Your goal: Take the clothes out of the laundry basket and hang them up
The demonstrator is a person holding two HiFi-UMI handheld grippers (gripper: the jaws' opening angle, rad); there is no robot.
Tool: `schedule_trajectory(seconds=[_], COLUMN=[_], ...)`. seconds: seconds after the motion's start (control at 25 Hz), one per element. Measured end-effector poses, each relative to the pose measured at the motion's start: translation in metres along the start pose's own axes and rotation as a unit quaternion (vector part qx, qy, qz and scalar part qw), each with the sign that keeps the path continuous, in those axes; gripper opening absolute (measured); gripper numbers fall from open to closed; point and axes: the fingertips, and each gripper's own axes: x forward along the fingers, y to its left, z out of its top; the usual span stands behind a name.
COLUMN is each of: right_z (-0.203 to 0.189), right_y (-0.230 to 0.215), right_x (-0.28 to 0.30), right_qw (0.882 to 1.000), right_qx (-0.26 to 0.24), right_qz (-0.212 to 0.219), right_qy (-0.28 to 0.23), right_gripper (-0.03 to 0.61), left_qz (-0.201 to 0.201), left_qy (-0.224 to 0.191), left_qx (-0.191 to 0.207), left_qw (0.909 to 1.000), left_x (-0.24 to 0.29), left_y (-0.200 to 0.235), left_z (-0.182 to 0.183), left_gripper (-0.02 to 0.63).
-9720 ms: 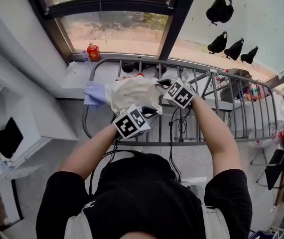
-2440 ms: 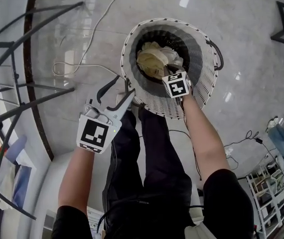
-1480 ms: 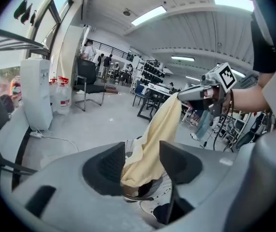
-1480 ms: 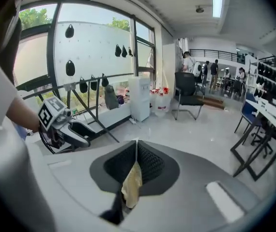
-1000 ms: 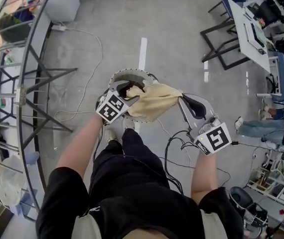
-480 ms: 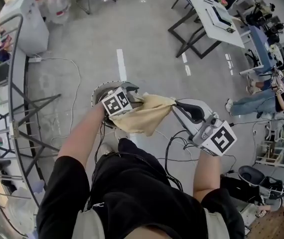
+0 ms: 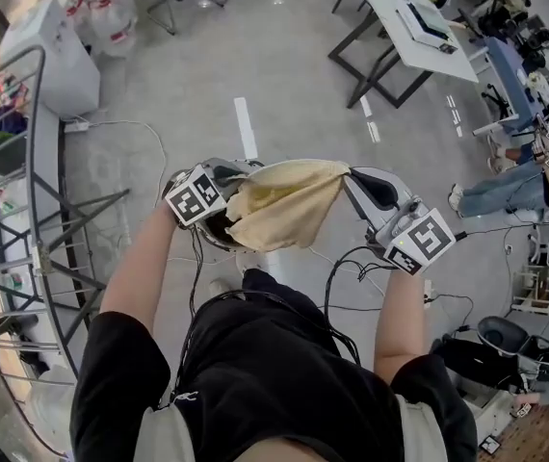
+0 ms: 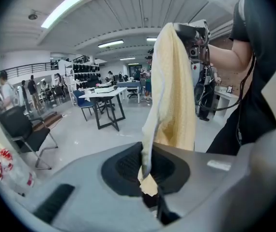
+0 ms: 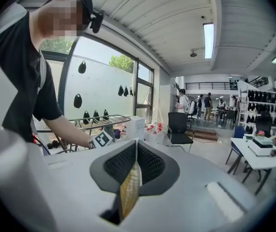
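Left gripper: jaws have just been closing; now pinched on one edge of the yellow cloth, fabric between the pads.
Right gripper: clamped on the opposite edge.
Yellow cloth: spans both grippers, sagging below them.
Laundry basket: directly beneath the left gripper.
Drying rack: well off the left gripper's outer side.
Handling: probably best to keep both pinches firm and the cloth spread while carrying it to a rail.
Writing: none legible.
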Motion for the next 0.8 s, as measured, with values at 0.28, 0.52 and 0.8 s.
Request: schedule_trajectory(seconds=[0.28, 0.52, 0.8], right_z=[-0.041, -0.052, -0.054], right_y=[-0.033, -0.049, -0.051], right_x=[0.033, 0.055, 0.127], right_qw=[0.998, 0.99, 0.973], right_qx=[0.005, -0.075, -0.176], right_qz=[-0.031, -0.027, 0.021], right_qy=[0.06, 0.113, 0.15], right_gripper=[0.025, 0.025, 0.025], left_qz=[0.113, 0.22, 0.347], left_qy=[0.001, 0.013, 0.029], left_qx=[-0.037, 0.002, 0.037], left_qw=[0.9929, 0.9753, 0.9369], left_x=[-0.079, -0.169, -0.266], left_y=[0.052, 0.093, 0.111], left_z=[-0.001, 0.032, 0.091], left_gripper=[0.009, 0.009, 0.009])
